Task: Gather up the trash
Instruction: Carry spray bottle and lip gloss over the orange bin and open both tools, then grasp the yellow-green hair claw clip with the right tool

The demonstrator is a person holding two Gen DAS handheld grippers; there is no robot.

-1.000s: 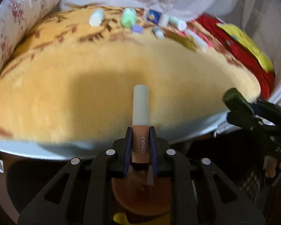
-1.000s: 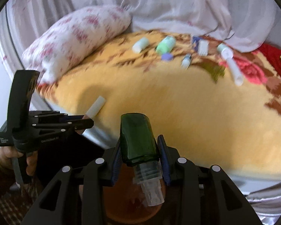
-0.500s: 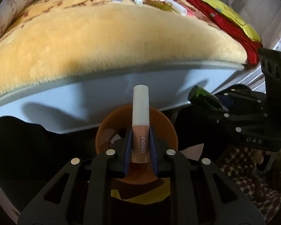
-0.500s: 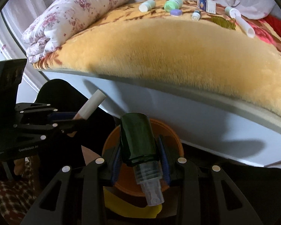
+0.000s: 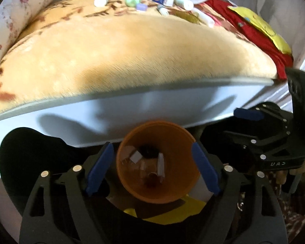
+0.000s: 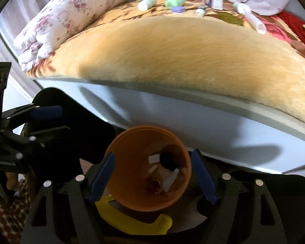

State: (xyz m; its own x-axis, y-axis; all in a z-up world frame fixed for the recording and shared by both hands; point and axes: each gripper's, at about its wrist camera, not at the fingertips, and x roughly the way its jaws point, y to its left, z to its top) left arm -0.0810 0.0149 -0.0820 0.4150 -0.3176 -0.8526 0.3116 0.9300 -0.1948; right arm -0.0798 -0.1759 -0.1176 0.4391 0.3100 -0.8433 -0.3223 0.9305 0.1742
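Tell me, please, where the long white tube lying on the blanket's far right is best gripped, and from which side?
Grip the white tube around its middle, coming from above with the pads across its width. It lies flat on the blanket, slanting towards the bed edge, with clear blanket on both long sides; its ends offer less to hold.

Open mouth of orange bin (image 5: 130,142) at lower centre, unobstructed from above; trash only at its bottom. Bed edge (image 5: 132,109) looming just beyond the far rim. Right gripper (image 5: 252,126) crowding the right side. Wide bare blanket (image 6: 172,50) mid-frame; small bottles (image 6: 175,0) clustered along the top.
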